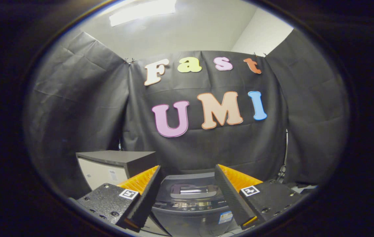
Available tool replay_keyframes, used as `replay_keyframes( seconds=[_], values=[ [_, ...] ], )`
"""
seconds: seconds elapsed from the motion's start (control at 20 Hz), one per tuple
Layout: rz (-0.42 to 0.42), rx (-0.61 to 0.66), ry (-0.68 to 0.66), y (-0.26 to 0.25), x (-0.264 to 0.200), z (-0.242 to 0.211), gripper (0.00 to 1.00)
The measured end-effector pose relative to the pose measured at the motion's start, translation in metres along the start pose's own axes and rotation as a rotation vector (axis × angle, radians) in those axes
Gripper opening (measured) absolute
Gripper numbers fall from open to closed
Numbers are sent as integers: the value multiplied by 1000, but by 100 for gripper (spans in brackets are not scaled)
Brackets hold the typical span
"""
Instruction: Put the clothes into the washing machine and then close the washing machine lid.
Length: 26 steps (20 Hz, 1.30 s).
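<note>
A dark grey top-loading washing machine [190, 200] stands just ahead of my fingers and shows in the gap between them. Its lid [191, 187] lies flat and closed, with a small glossy window in the middle, and a control panel runs along its front edge. My gripper [190, 197] is held above and in front of the machine, open wide, with nothing between the fingers. No clothes are visible.
A box-like cabinet [114, 164] with a dark top and pale side stands to the left of the washing machine. Black cloth walls close in the booth behind and on both sides. A cable hangs at the right behind the machine.
</note>
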<state>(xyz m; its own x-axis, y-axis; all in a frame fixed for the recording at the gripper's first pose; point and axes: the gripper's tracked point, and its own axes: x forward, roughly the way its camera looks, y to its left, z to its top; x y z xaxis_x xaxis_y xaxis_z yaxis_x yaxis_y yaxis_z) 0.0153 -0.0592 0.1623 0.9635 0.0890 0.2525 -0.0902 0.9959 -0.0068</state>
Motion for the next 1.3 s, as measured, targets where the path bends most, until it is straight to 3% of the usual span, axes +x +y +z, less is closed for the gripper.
replay_keyframes(
  seconds=[0.35,0.75,1.0,1.3],
  values=[
    [23,5,52,28,-5,-8,97],
    [69,-45,24,52,-9,-4,97],
    [46,-85,-47,49,-8,2,97],
    [-25,7,-53,19,-4,0,97]
  ],
)
